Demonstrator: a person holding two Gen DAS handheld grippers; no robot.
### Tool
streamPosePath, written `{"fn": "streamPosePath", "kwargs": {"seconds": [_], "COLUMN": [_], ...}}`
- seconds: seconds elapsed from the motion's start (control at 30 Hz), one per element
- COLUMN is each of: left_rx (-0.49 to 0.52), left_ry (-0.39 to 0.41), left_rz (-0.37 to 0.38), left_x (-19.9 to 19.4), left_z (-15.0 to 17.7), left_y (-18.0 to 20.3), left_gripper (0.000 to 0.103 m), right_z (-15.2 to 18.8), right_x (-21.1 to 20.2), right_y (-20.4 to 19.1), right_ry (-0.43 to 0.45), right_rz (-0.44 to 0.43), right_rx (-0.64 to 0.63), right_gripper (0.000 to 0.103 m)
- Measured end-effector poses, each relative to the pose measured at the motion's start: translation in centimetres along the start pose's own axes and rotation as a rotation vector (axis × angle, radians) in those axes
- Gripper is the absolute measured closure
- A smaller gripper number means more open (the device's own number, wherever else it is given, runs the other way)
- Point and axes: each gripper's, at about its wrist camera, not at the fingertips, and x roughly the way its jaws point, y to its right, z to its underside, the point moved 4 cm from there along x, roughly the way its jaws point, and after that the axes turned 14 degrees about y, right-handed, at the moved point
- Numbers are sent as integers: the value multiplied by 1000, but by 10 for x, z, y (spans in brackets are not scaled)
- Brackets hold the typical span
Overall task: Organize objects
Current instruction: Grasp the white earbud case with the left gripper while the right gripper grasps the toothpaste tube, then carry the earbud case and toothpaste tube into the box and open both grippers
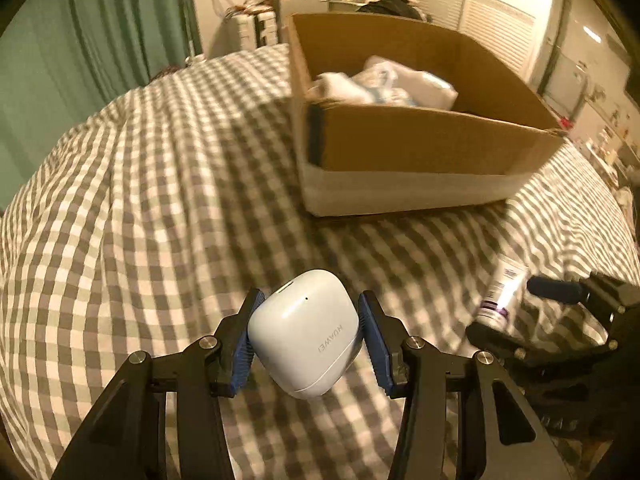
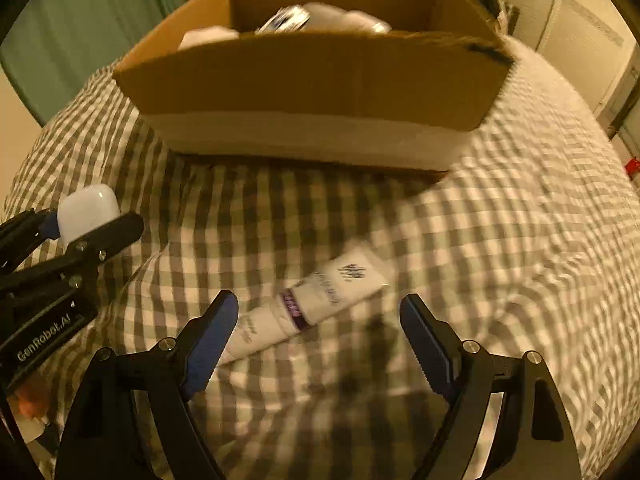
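My left gripper [image 1: 310,330] is shut on a white earbud case [image 1: 304,334], held a little above the checked bedspread [image 1: 140,220]; the same case [image 2: 89,212] shows at the left of the right wrist view. My right gripper [image 2: 320,312] stands open over a white tube with a purple band [image 2: 312,304] that lies on the bedspread, slanting between the two blue pads [image 2: 218,328] without touching them. In the left wrist view that tube [image 1: 502,296] lies at the far right by the right gripper's fingers [image 1: 556,290]. An open cardboard box [image 1: 420,152] sits farther back.
The box [image 2: 312,80] holds several white items [image 1: 384,82]. Green curtains [image 1: 80,40] hang at the left and white louvred doors [image 1: 496,20] stand at the back right. The bedspread [image 2: 520,220] stretches out to either side of the box.
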Motion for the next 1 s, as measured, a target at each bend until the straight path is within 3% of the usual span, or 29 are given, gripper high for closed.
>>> {"fn": "streamPosePath", "kwargs": {"seconds": [0.13,0.17,0.27,0.47,0.7,1.0], "left_rx": [-14,-13,-14,-42,-42,-3], "left_ry": [-16,-16,-21,-46,-67,-7], "left_rz": [-10,-12,-5,-1,28,44], "left_x": [3,3,13,22,32,-23], "left_z": [-1,4,-1,3,12,6], "left_y": [-11,-8,-3,-7,3,28], "left_gripper": [54,54,53,53,53,53], "right_z": [4,5,6,2,2,-6], "right_x": [20,24,25,9,-17,-66], "right_y": [-18,-20,-20,-10,-2,8], "right_ry": [-64,-74,-76,-16,49,158], "right_rz": [-65,-58,-43,-55,-42,-30], "right_rx": [-9,-23,-31,8,10,-4], "right_gripper": [24,37,64,80,83,83]}}
